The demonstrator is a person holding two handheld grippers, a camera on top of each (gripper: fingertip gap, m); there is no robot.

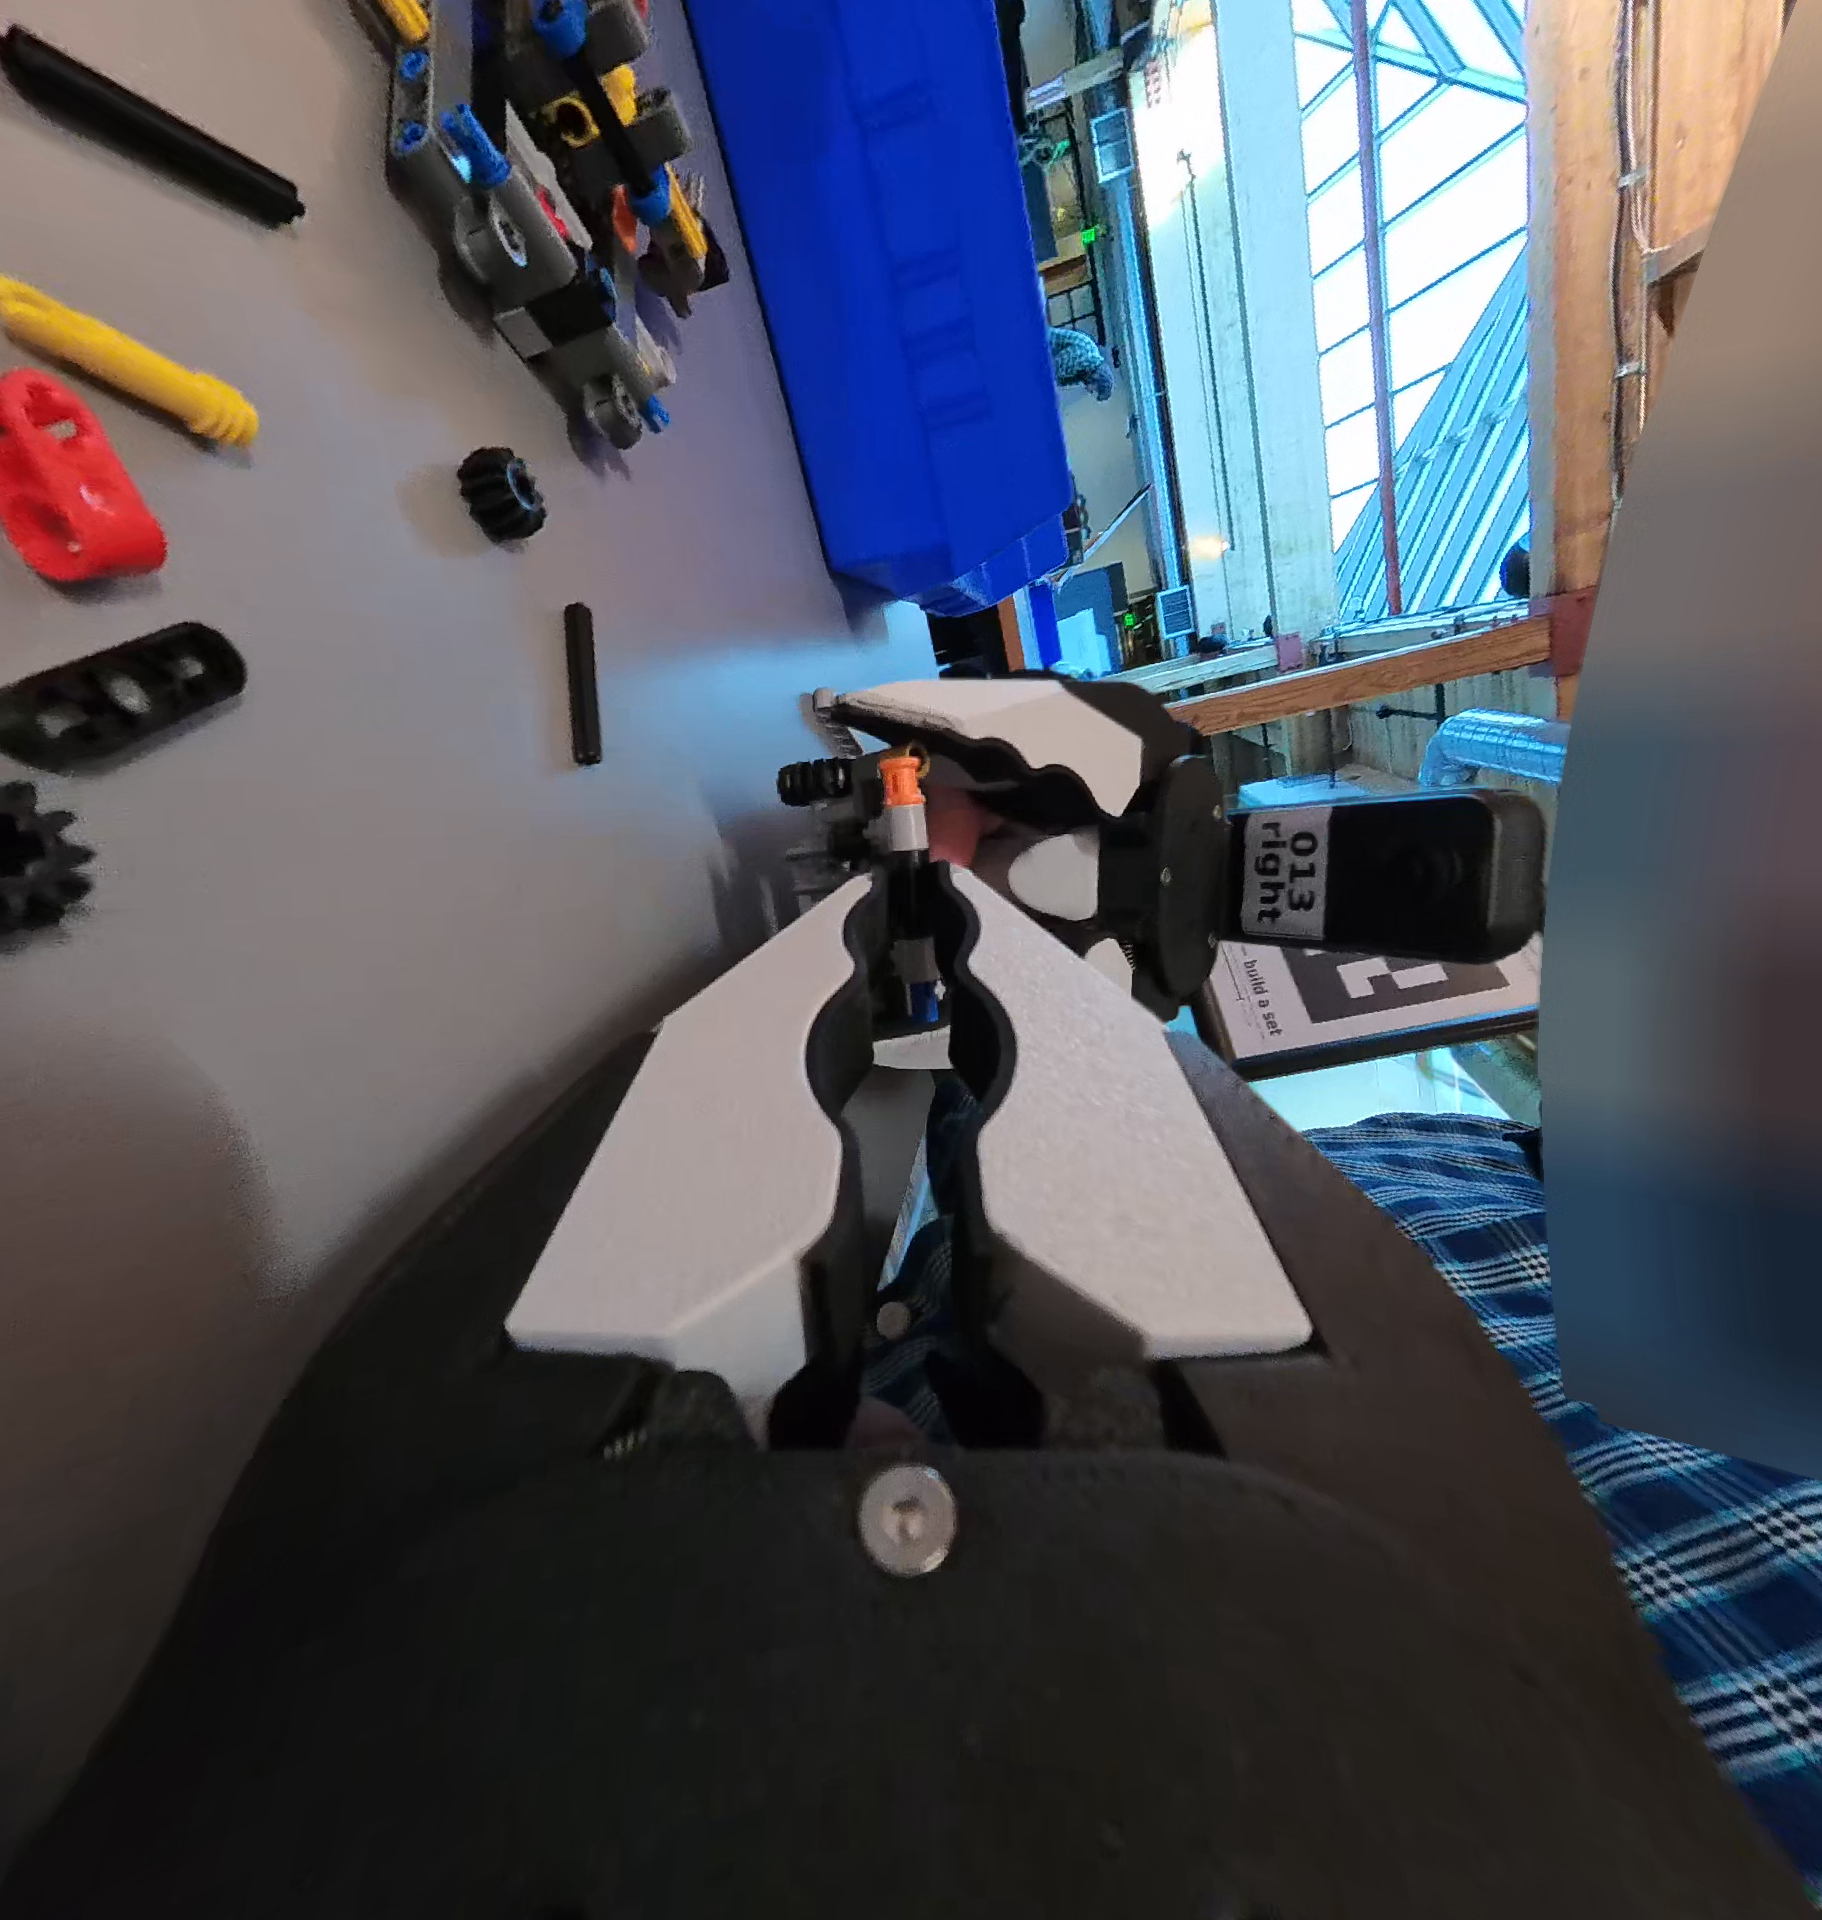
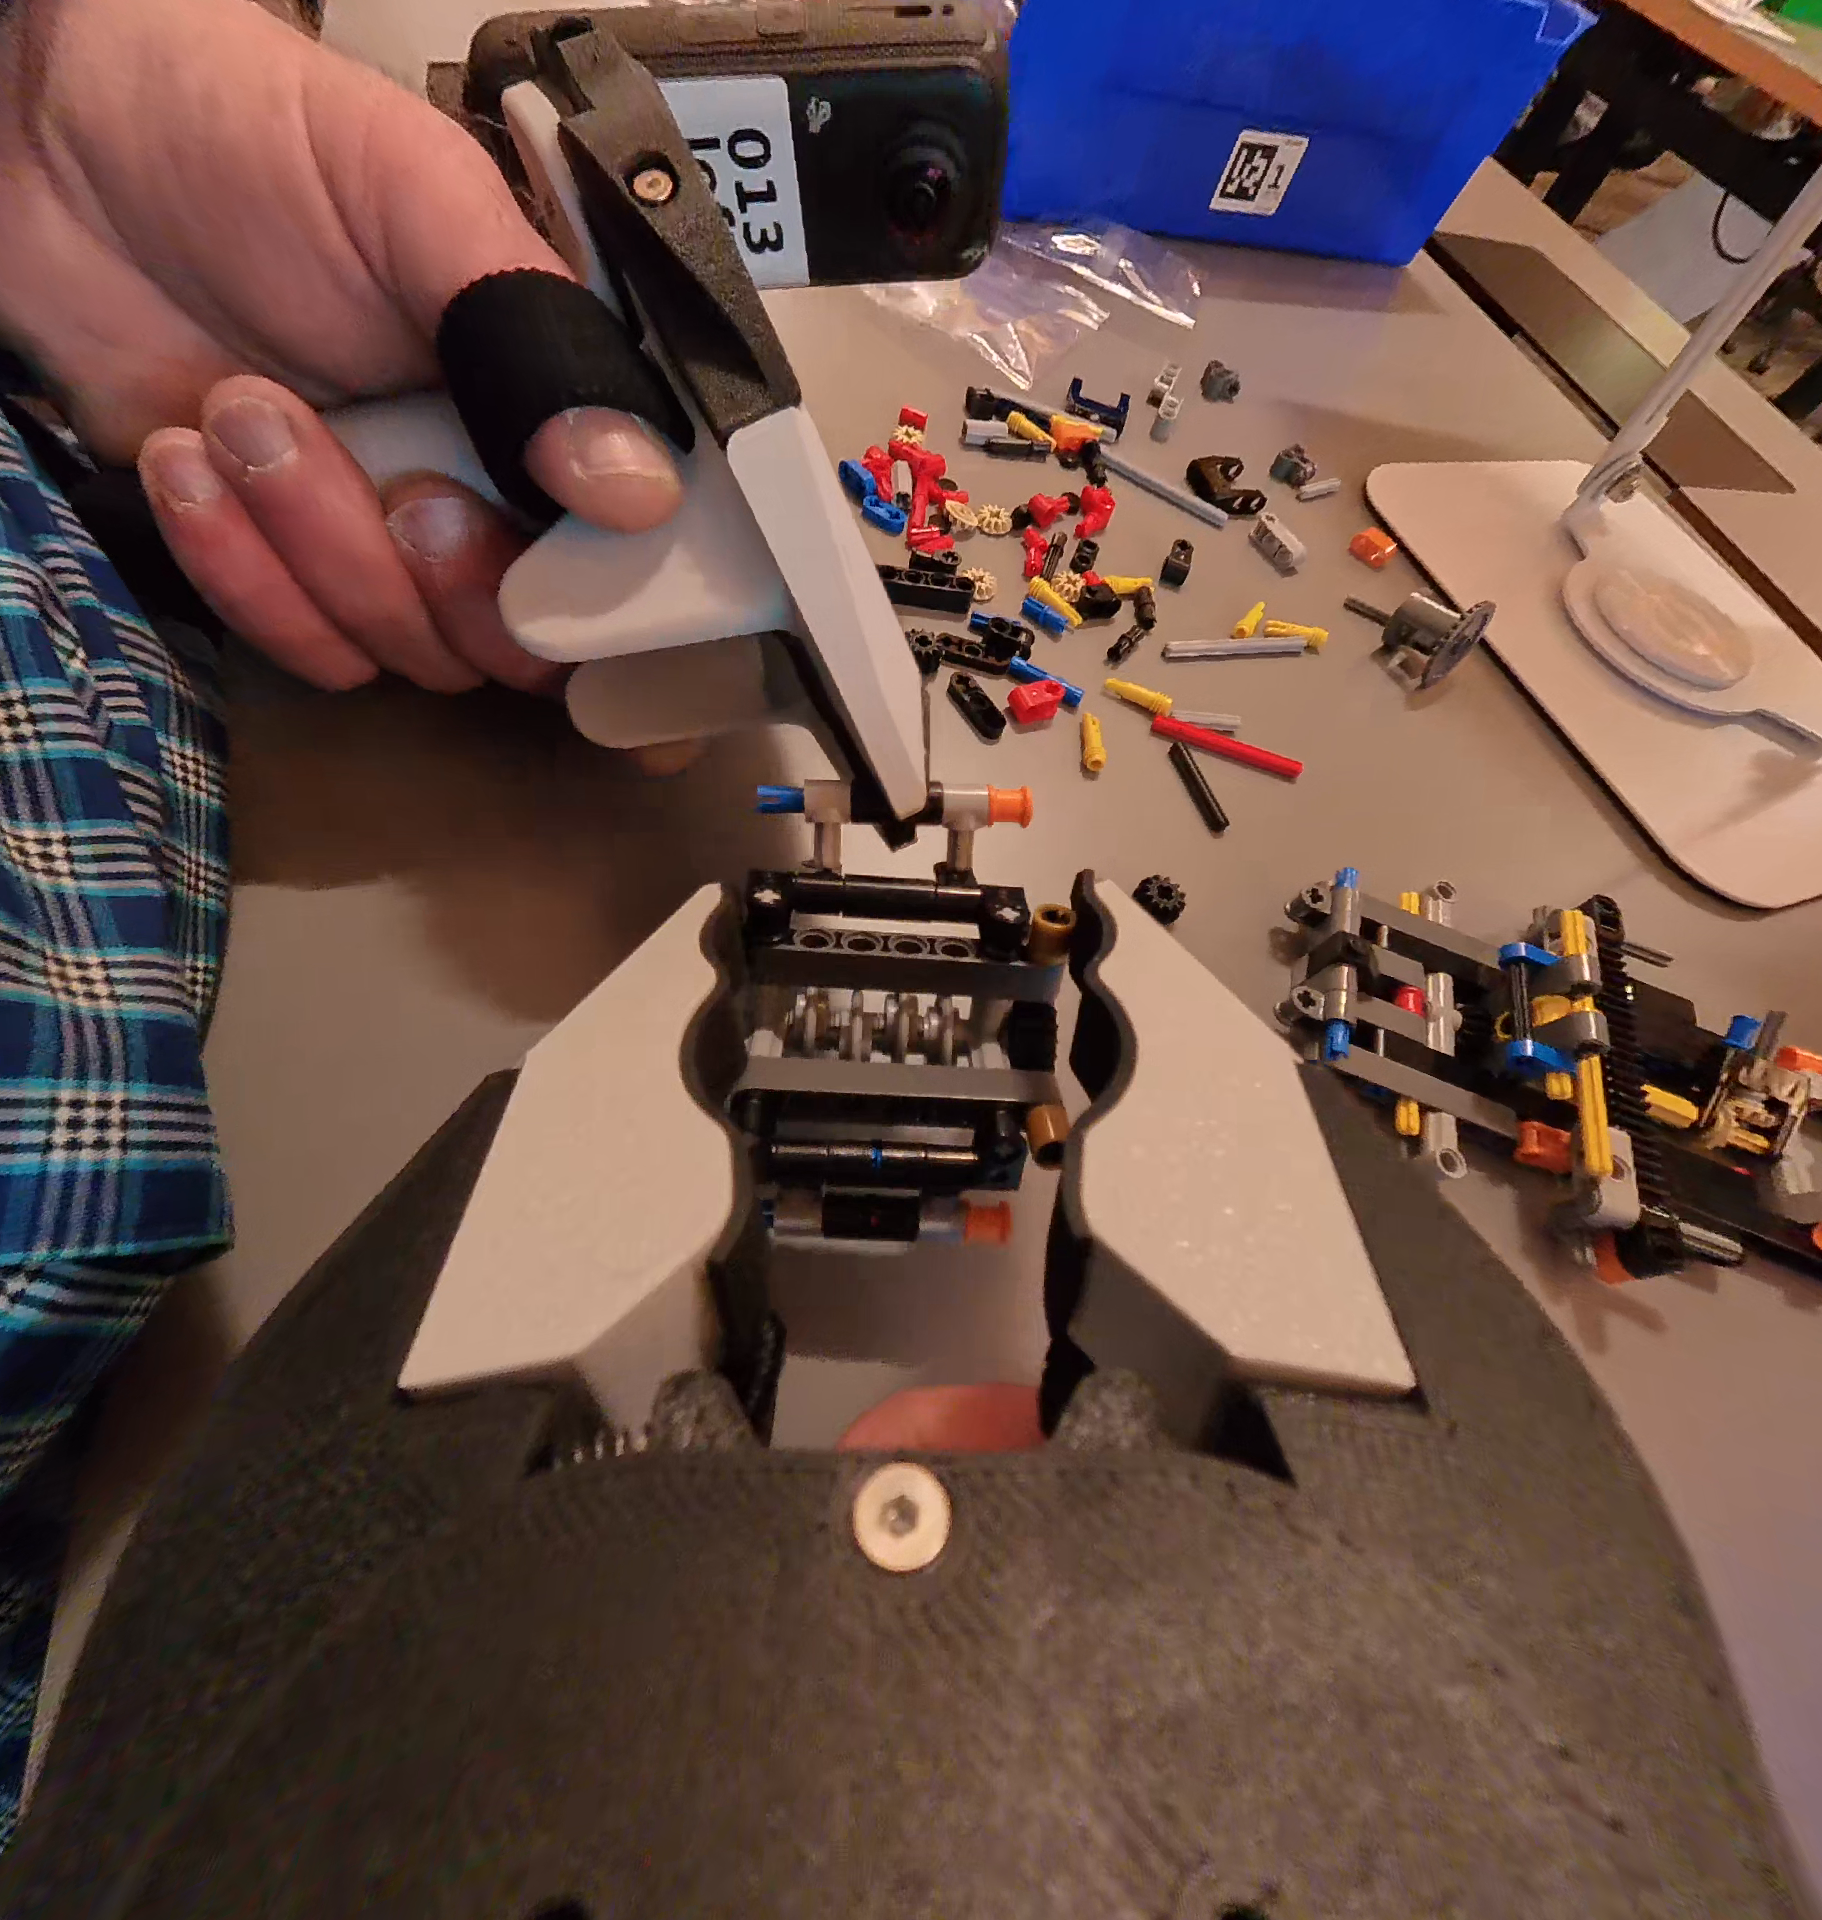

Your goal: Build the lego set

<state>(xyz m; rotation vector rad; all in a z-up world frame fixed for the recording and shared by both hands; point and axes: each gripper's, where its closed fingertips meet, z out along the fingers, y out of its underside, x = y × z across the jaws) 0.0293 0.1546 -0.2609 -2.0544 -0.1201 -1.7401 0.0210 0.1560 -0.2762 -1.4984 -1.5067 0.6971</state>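
Observation:
My right gripper [image 2: 902,899] is shut on a black and grey engine-like lego module [image 2: 896,1039], clamping it from both sides above the grey table. My left gripper [image 2: 899,808], held by a hand, comes in from the upper left. It is shut on a small cross-bar piece [image 2: 974,805] with grey connectors, a blue pin end and an orange end, held just above the module's top edge. In the left wrist view my left gripper [image 1: 912,906] pinches that piece [image 1: 902,800], and the right gripper [image 1: 871,805] sits just behind it.
A partly built chassis [image 2: 1572,1081] lies to the right, with a small black gear [image 2: 1158,896] near it. Several loose lego parts [image 2: 1073,561] are scattered farther back. A blue bin [image 2: 1260,114], a plastic bag [image 2: 1052,281] and a white stand base [image 2: 1655,665] stand beyond. My left and right fingertips are right by each other.

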